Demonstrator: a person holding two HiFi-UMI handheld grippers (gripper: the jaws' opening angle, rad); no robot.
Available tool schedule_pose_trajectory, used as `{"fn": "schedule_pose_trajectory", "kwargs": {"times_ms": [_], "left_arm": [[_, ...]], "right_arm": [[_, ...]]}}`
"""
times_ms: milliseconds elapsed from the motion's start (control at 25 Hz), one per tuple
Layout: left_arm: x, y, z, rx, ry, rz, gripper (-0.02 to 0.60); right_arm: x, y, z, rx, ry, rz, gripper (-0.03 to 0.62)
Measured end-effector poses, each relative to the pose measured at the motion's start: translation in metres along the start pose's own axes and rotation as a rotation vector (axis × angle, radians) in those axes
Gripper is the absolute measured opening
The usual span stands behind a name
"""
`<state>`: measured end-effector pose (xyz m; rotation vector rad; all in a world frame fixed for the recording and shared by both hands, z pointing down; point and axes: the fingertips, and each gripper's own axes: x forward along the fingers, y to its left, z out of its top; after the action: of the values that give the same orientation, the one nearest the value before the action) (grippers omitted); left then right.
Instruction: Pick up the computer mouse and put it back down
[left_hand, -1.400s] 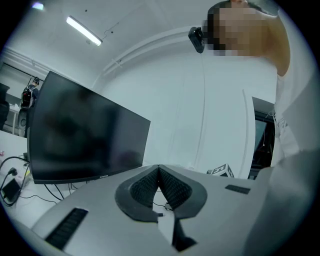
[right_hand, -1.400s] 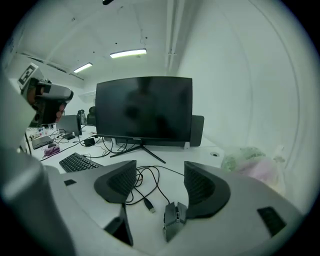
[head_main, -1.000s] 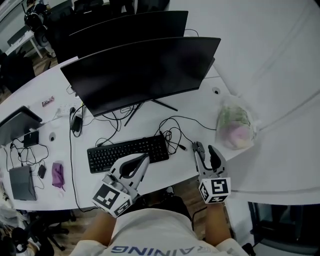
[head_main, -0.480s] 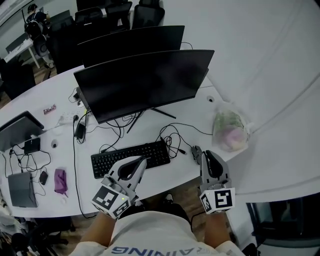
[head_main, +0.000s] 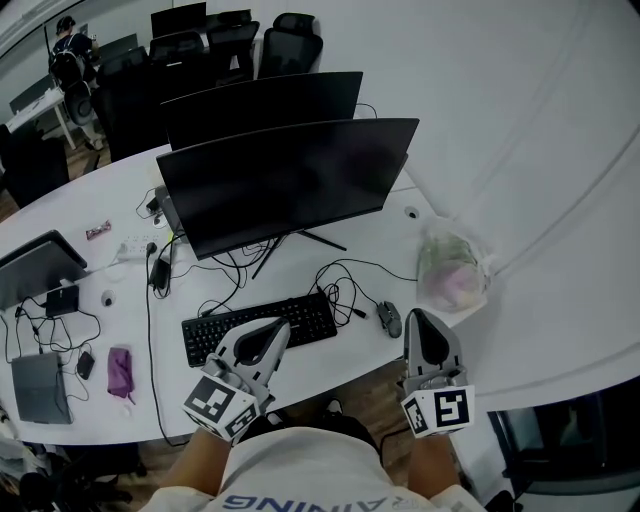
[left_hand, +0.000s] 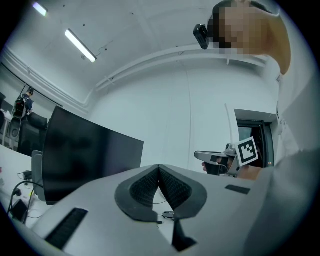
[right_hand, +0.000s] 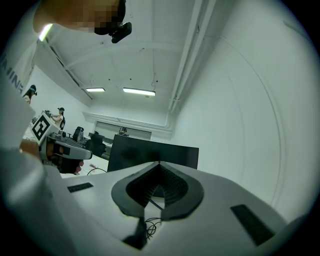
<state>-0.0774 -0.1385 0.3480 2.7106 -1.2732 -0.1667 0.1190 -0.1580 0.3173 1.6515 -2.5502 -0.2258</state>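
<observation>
The dark computer mouse lies on the white desk, right of the keyboard, with its cable running to the tangle behind it. My right gripper hovers just right of the mouse, apart from it. Its jaws have just been closing and now stand shut with nothing between them, as the right gripper view also shows. My left gripper is shut and empty over the keyboard's near edge, its pads meeting in the left gripper view.
A black keyboard lies in front of two dark monitors. Loose cables curl behind the mouse. A plastic bag sits at the right. A purple pouch and small devices lie at the far left.
The right gripper's jaws stood open at the mouse and are now shut. The gripper has risen and drawn back to the right, and the mouse stays on the desk. The left gripper rose slightly.
</observation>
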Motion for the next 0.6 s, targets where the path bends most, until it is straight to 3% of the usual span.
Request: {"fn": "schedule_pose_trajectory", "kwargs": {"times_ms": [600], "left_arm": [[-0.005,-0.012,0.0,0.01,-0.011,0.007,0.005]], "right_arm": [[-0.009,0.001,0.001,-0.006,0.0,0.02,0.02]]}}
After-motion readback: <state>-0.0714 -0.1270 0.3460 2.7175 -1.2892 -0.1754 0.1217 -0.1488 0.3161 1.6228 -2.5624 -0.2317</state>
